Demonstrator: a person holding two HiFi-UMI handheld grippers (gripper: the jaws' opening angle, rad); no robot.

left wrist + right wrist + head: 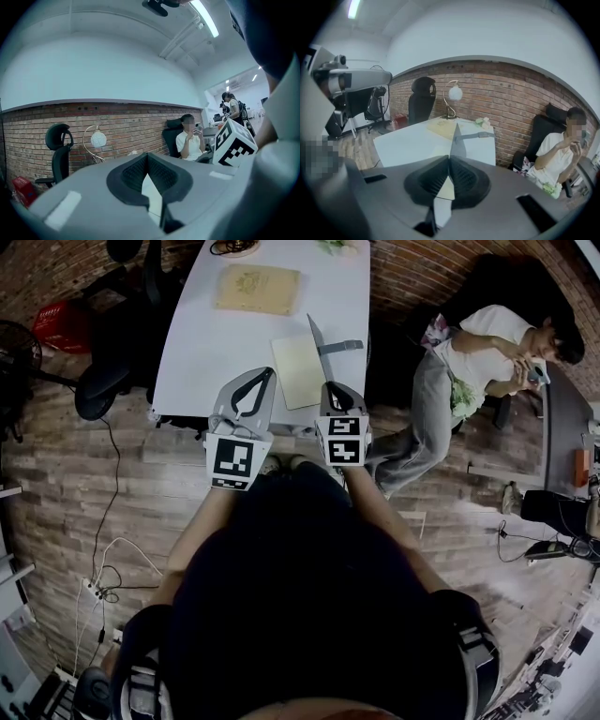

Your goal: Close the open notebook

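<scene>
Risk here: with your left tongs (265,374) and right tongs (330,386) both pinched together on nothing, a glancing nudge could tip the upright cover (315,336) of the notebook (298,371) flat open.

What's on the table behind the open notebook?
A tan mat, apart from the notebook; farther back a lamp and green sprigs. The raised cover hides a strip of table.

head view: steeply down | gripper views: low, forward toward brick wall (93,126) | shared: table (206,334)
</scene>
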